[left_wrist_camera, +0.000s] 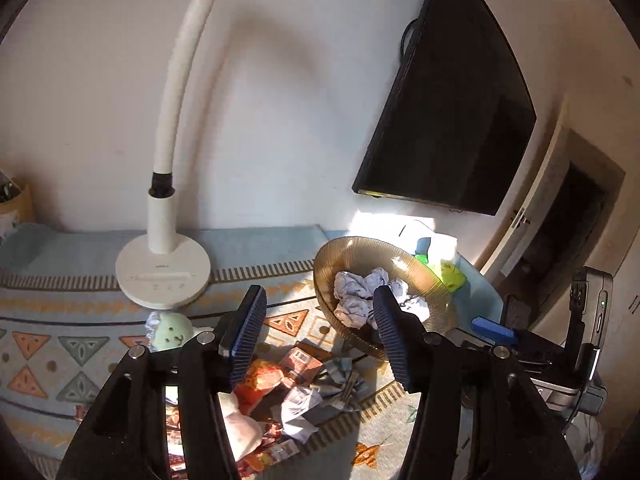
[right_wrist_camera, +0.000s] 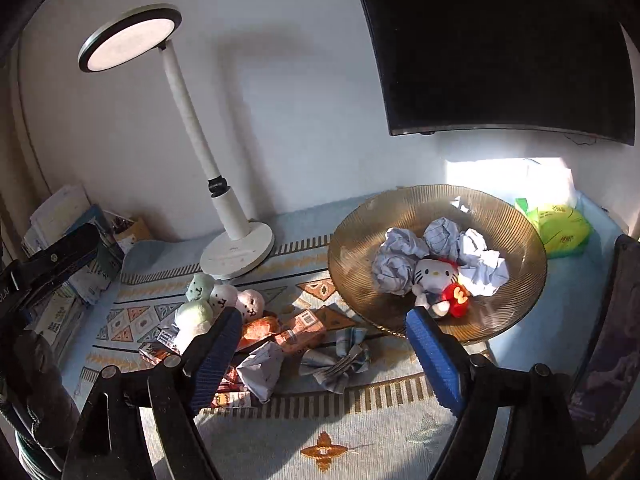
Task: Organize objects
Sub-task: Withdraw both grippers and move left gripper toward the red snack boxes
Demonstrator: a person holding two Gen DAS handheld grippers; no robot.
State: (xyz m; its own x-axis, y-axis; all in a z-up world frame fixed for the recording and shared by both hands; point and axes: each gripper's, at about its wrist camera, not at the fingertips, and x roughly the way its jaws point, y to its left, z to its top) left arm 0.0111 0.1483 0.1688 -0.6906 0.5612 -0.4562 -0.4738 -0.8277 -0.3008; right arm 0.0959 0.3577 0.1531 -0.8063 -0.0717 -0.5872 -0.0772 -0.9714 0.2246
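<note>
My left gripper hangs above the desk with its jaws spread wide and nothing between them; below the gap I see the clutter pile on the patterned mat. My right gripper is the same, jaws apart and holding nothing, poised over the near side of the pile.

The amber ribbed glass bowl sits on the right part of the mat. Inside it I count several crumpled paper balls, and a Hello Kitty plush lies against them toward the bowl's near side, touching the paper.

Still out on the mat, just left of the bowl: one loose crumpled paper ball, a folded checked cloth beside it, an orange-brown snack box, and an orange wrapper touching the box. Farther left a cluster of small round plush figures in green, white and pink sits near the base of the white desk lamp.

Behind the bowl, at the desk's far right, a green packet lies in sunlight. A dark wall-mounted screen hangs above.
</note>
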